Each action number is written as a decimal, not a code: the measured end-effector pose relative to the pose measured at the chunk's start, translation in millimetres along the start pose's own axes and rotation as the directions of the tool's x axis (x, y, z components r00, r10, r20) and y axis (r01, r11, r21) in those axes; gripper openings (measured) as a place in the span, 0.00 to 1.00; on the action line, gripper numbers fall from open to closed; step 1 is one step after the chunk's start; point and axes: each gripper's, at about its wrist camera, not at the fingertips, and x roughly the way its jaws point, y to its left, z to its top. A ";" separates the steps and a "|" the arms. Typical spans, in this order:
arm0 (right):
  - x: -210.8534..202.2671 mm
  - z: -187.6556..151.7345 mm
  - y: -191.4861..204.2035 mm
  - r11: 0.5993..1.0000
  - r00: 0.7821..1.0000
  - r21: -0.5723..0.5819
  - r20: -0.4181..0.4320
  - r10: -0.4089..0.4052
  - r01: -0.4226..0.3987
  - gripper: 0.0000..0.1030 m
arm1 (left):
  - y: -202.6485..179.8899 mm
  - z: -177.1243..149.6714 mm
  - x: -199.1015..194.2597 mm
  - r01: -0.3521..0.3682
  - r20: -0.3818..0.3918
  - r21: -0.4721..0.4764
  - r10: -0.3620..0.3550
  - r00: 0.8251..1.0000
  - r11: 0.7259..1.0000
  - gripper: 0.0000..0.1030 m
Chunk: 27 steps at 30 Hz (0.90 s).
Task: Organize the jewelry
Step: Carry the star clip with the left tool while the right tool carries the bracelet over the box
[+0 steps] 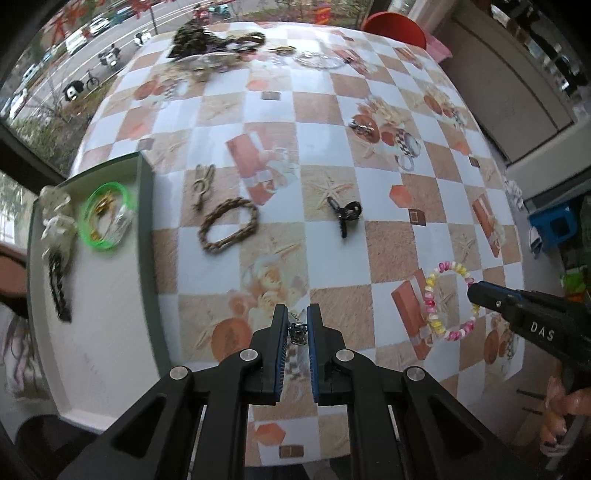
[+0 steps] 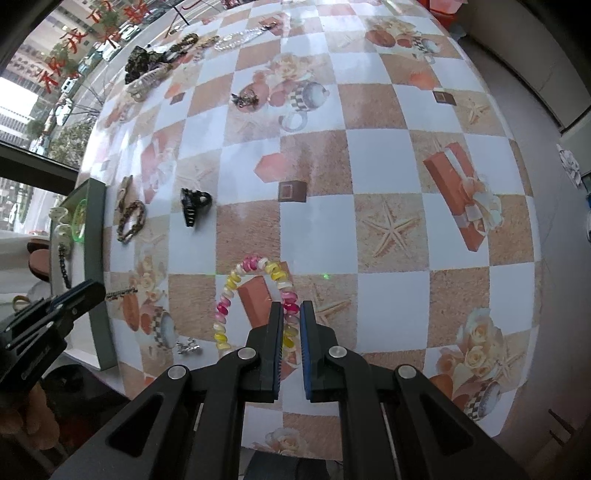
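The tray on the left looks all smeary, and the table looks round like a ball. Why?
Left wrist view: the tray and green bangle are smeared by motion blur; the table bulges from fisheye distortion. Right wrist view: same bulge, but the beaded bracelet is sharp.

Tray (image 1: 146,206) left of braided bracelet (image 1: 229,229); hair claw (image 1: 345,213) further right.

My worktop (image 1: 332,122) wears a checkered cloth printed with starfish and gift boxes. Window (image 1: 55,55) at far left shows a street with parked cars, daylight coming in. Red chair (image 1: 395,27) beyond the far edge, blue stool (image 1: 554,225) at right.
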 end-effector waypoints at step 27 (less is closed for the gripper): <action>-34.2 32.6 82.2 0.976 0.993 -0.188 0.021 0.116 -0.110 0.09 | 87.0 -28.8 -61.1 -0.001 0.091 -0.239 0.023 0.996 0.971 0.14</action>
